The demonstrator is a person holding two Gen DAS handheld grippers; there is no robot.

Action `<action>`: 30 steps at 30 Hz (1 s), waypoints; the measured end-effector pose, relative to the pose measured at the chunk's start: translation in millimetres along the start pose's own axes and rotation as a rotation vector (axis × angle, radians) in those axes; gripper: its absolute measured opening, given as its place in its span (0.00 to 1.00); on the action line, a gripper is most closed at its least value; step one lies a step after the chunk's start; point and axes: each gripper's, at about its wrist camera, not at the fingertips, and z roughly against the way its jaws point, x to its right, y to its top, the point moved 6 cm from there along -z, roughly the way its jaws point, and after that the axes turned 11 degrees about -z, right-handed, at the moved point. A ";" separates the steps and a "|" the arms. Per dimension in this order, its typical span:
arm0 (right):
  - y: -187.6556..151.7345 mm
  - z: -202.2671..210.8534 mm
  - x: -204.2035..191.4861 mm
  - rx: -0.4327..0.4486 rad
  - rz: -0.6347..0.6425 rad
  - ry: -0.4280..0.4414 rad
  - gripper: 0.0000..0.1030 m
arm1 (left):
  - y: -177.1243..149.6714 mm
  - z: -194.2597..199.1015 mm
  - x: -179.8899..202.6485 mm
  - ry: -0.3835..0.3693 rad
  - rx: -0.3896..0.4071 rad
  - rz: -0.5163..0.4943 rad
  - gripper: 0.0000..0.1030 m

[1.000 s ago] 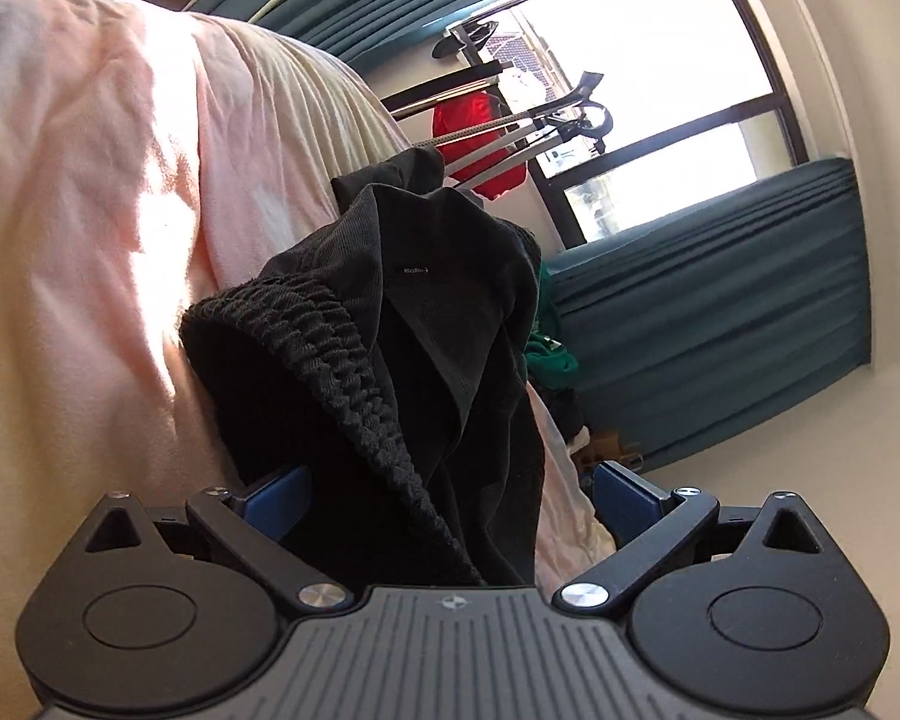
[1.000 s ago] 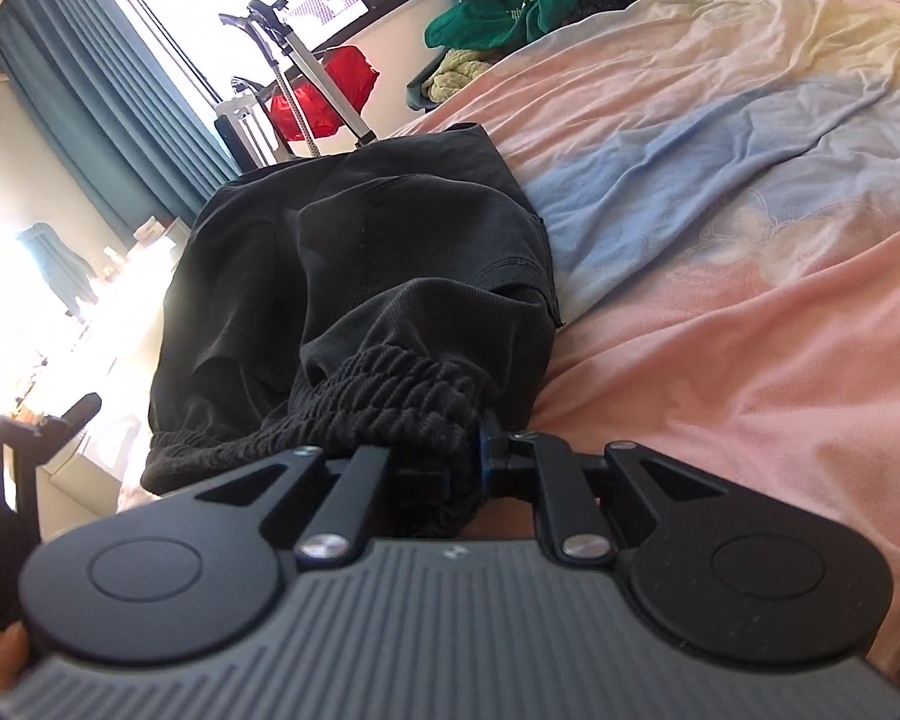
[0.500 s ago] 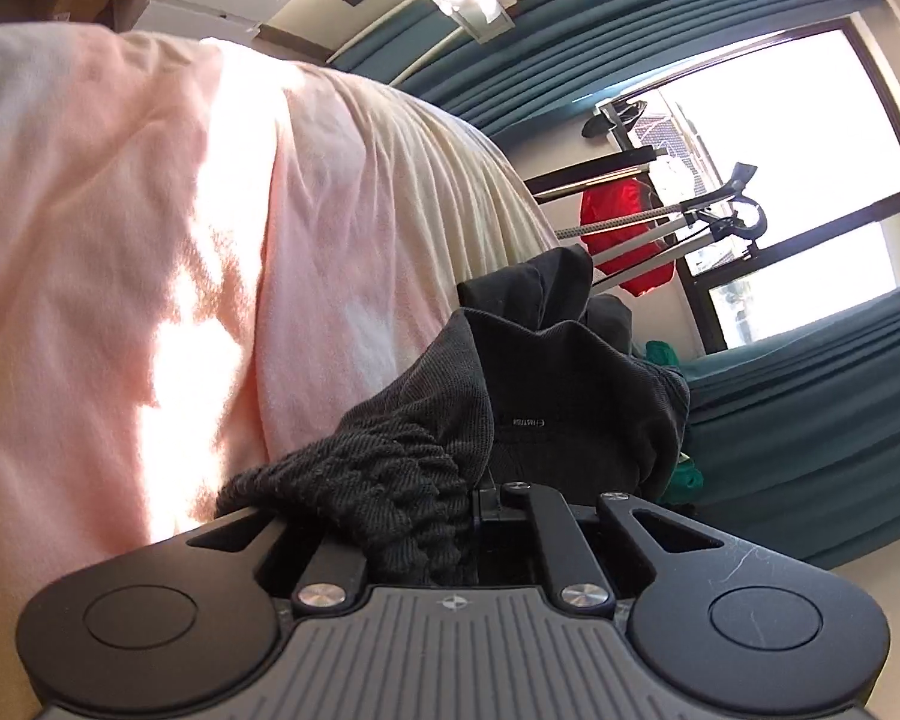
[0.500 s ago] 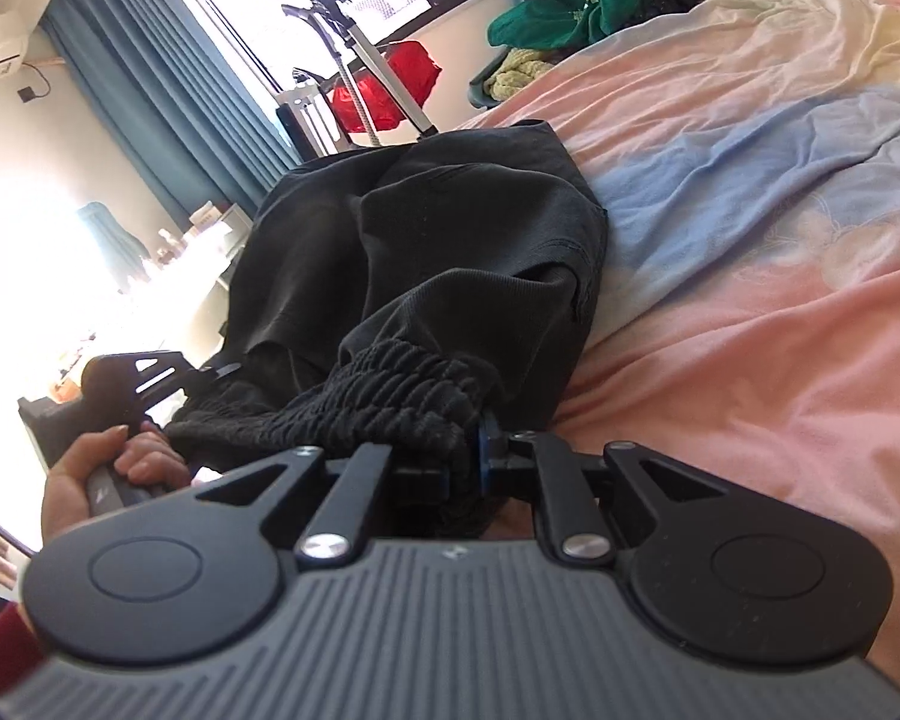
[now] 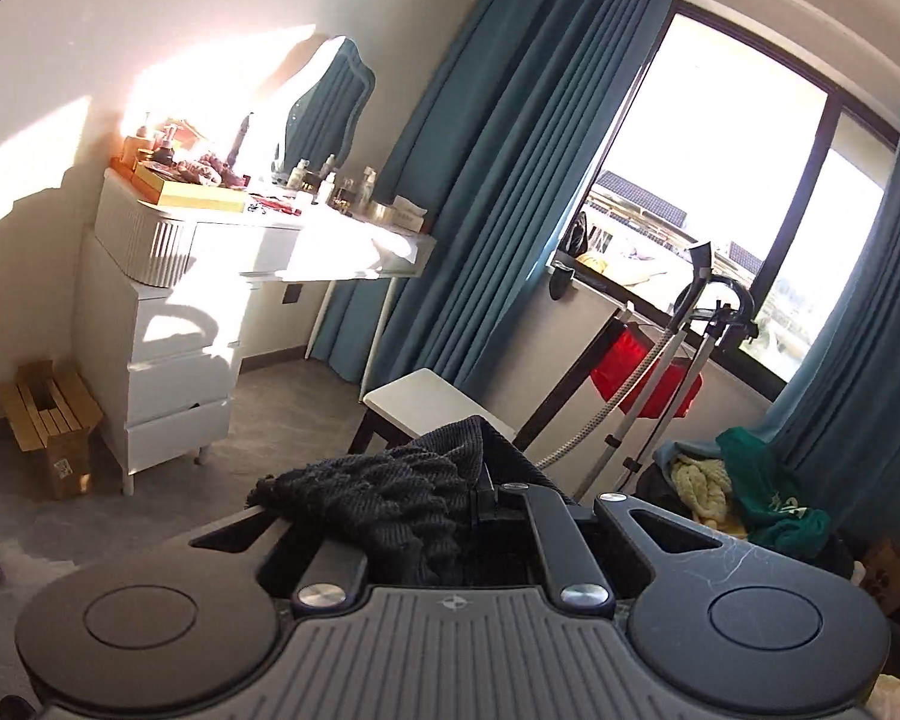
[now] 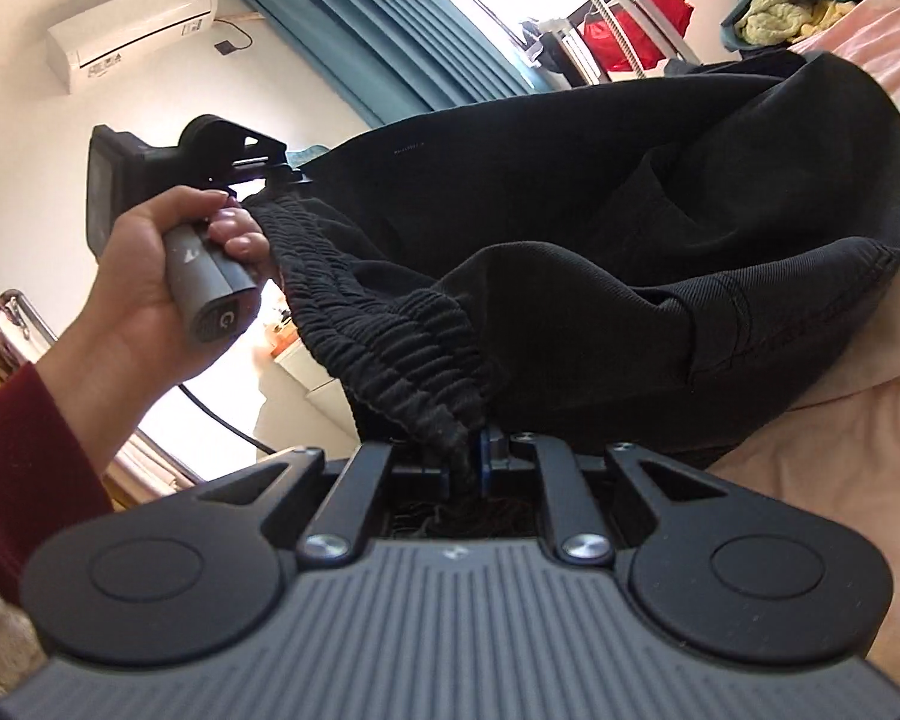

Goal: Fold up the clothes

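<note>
**Black trousers lifted by the waistband between both tongs**

Little writing can be read. The grey handle [image 6: 210, 282] in the person's left hand [image 6: 144, 294] carries a white mark on its side and a round symbol like a "G" or a power sign on its end cap; I cannot tell which. A tiny pale line of print sits on the black cloth high in the right wrist view, too small to read. The wall air conditioner [image 6: 135, 30] bears small stickers, also unreadable. A cardboard box [image 5: 60, 450] on the floor shows a square code label.

The black trousers [image 6: 630, 228] are of a dark, twill-like cloth with a thick, gathered elastic waistband [image 6: 390, 336], closely ribbed and puckered. A stitched seam and a hem run along the right side of the bunched cloth. The body of the garment lies heaped on the pink bed sheet [image 6: 810, 480], while the waistband hangs stretched in the air between the two tongs.

The right tongs [image 6: 465, 468] are closed on the waistband, the blue pads pinching a fold of it. The left tongs [image 5: 480, 498] are likewise clamped on the ribbed band, which piles up over the left finger. The left hand's sleeve [image 6: 24, 468] is dark red.
</note>
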 end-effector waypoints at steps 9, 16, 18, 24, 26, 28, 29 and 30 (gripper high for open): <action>-19.9 -76.3 20.6 -0.140 0.014 -0.038 0.14 | -81.9 -67.9 -98.4 0.013 -0.181 0.038 0.13; -25.8 -83.8 28.6 -0.149 0.005 -0.065 0.25 | -123.5 -75.1 -136.0 -0.110 -0.203 0.105 0.50; -26.6 -83.5 24.2 -0.161 0.006 -0.061 0.44 | -128.6 -63.2 -144.5 -0.124 -0.197 0.117 0.72; -40.9 -68.5 -7.9 -0.198 0.091 -0.002 0.92 | -137.7 -7.0 -167.9 -0.114 -0.196 0.074 0.97; -44.5 -55.9 -18.2 -0.202 0.137 0.009 0.91 | -137.8 17.8 -166.8 -0.104 -0.171 0.022 0.97; -41.9 -37.4 -24.2 -0.187 0.192 0.004 0.91 | -137.0 51.2 -153.7 -0.103 -0.134 -0.052 0.98; -39.1 -26.7 -26.6 -0.177 0.228 0.003 0.91 | -137.3 66.5 -145.8 -0.106 -0.112 -0.088 0.97; -34.3 -15.1 -27.3 -0.161 0.274 0.002 0.91 | -138.6 89.6 -130.2 -0.125 -0.070 -0.124 0.97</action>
